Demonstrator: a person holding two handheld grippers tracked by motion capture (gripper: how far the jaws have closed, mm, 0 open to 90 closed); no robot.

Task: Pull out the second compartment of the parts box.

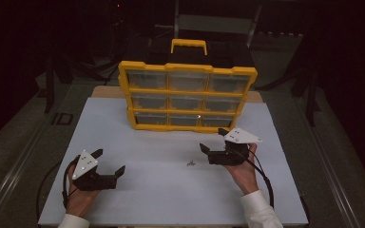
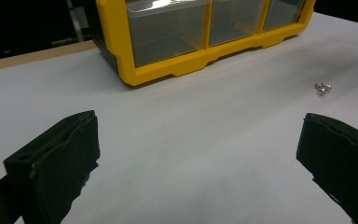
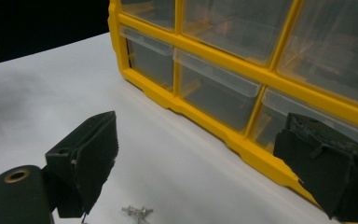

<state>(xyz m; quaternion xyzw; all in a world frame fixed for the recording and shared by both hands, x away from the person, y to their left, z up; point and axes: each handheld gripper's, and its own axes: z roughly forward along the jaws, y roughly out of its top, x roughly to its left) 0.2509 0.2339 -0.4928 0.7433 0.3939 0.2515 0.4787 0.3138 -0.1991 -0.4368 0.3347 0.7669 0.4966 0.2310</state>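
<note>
Dim workroom, dark surround; white board (image 1: 171, 190) laid on a table, lit from above

Item 1 — right gripper (image 1: 217, 144): jaws spread wide, nothing between them, held low over the board in the person's right hand (image 1: 243, 172). Grey three-cornered plate on top. In the right gripper view its jaws frame the lower drawers of the cabinet, with the small metal parts at the bottom edge between them.

Item 2 — left gripper (image 1: 110, 162): jaws likewise wide apart and empty, held in the left hand (image 1: 78, 197) near the board's front left, well apart from the parts.

Item 3 — small metal parts (image 1: 190, 163): a little silvery cluster, screws or similar, too small to tell; lying loose on the board, near the right gripper's jaws on their left side, in front of the cabinet and apart from it. Seen also in the left gripper view (image 2: 323, 88) and the right gripper view (image 3: 137, 212).

Item 4 — yellow drawer cabinet (image 1: 187, 96): upright at the back of the board, nine clear drawers in three rows, all appearing shut; yellow carry handle (image 1: 188, 44) on top.

Step in hand, by judgement: approach to the loose parts, pick-up not yet made. Next move calls for the right gripper to drop onto the cluster, jaws straddling it, and close gently; parts this small may skid or slip out of the pads
</note>
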